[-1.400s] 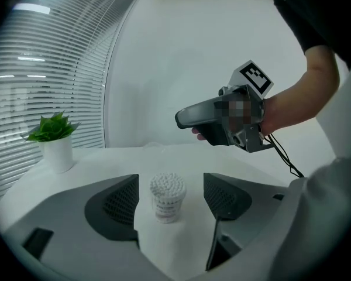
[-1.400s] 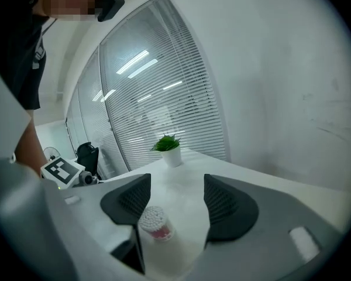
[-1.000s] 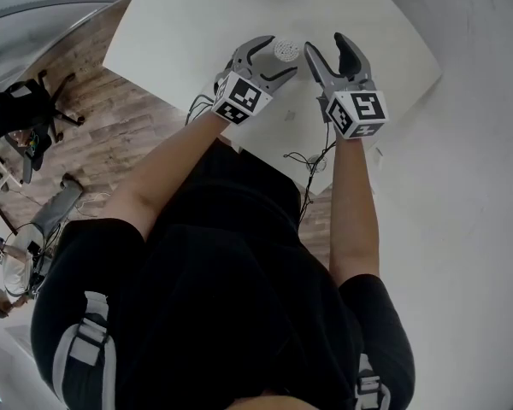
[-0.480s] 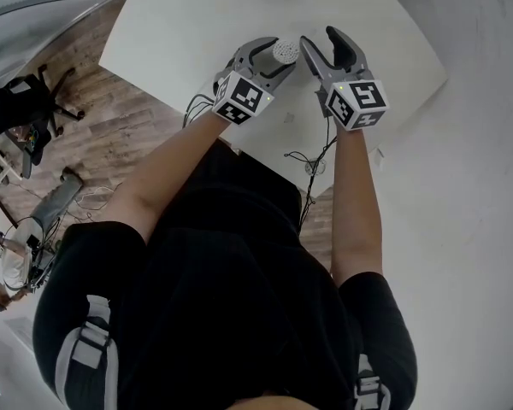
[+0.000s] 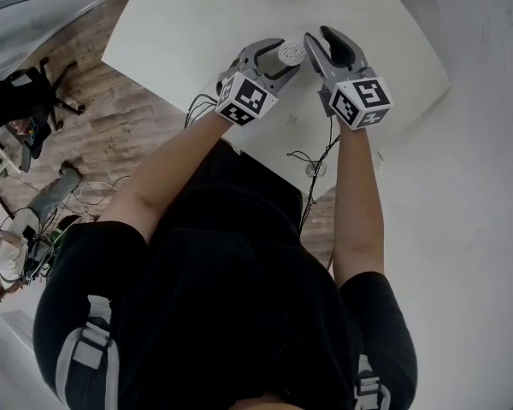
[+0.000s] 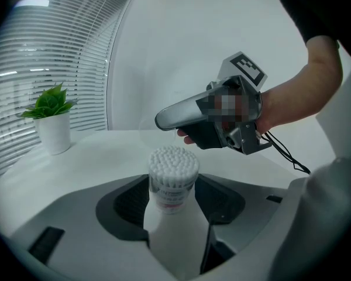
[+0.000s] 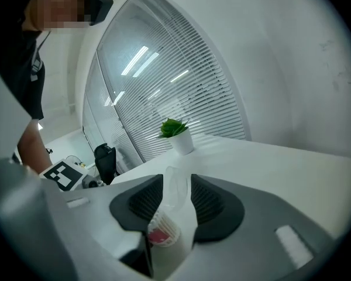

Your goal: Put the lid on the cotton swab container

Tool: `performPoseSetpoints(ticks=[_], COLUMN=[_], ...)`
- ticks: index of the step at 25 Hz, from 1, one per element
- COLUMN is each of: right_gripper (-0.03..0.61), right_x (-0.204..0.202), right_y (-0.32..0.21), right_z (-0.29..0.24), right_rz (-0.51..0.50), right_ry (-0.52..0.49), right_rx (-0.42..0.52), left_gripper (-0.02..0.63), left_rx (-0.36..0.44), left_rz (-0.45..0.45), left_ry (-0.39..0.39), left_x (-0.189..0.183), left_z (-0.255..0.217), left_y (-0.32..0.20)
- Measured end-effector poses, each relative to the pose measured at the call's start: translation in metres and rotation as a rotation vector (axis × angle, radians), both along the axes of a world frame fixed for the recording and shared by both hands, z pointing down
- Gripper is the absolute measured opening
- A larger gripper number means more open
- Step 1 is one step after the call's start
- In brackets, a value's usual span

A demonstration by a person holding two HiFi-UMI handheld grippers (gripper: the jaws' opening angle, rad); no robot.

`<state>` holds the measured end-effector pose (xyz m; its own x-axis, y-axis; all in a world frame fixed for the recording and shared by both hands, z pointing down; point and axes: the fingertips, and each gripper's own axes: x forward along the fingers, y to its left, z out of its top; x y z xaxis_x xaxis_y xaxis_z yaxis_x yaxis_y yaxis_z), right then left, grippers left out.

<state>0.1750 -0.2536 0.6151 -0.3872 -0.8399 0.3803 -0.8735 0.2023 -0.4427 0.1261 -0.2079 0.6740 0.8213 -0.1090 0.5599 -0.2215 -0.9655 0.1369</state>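
Cotton swab container (image 6: 172, 180) clamped by left gripper (image 5: 284, 55), lid (image 7: 174, 187) by right gripper (image 5: 321, 38), downward-angled jaws just closing.

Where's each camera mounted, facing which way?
Head view: on the head, steeply down; arms, left gripper, right gripper, table.
Left gripper view: along its jaws, just closed onto the cotton swab container; right gripper beyond.
Right gripper view: along its jaws, just closed onto the clear lid; left gripper beyond.
Shared: potted plant, both gripper views.
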Motion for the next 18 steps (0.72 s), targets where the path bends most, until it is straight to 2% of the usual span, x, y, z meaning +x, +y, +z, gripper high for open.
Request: performPoseSetpoints(ticks=[18], right_gripper=[0.127], right_x=[-0.023], right_y=[0.012], right_z=[-0.022], right_rz=[-0.097], right_ry=[-0.034], right_rx=[0.070], left_gripper=[0.250], left_rx=[-0.004], left_rz=[0.016], left_ry=[0.008], left_x=[-0.003], left_z=[0.000], left_y=[-0.002])
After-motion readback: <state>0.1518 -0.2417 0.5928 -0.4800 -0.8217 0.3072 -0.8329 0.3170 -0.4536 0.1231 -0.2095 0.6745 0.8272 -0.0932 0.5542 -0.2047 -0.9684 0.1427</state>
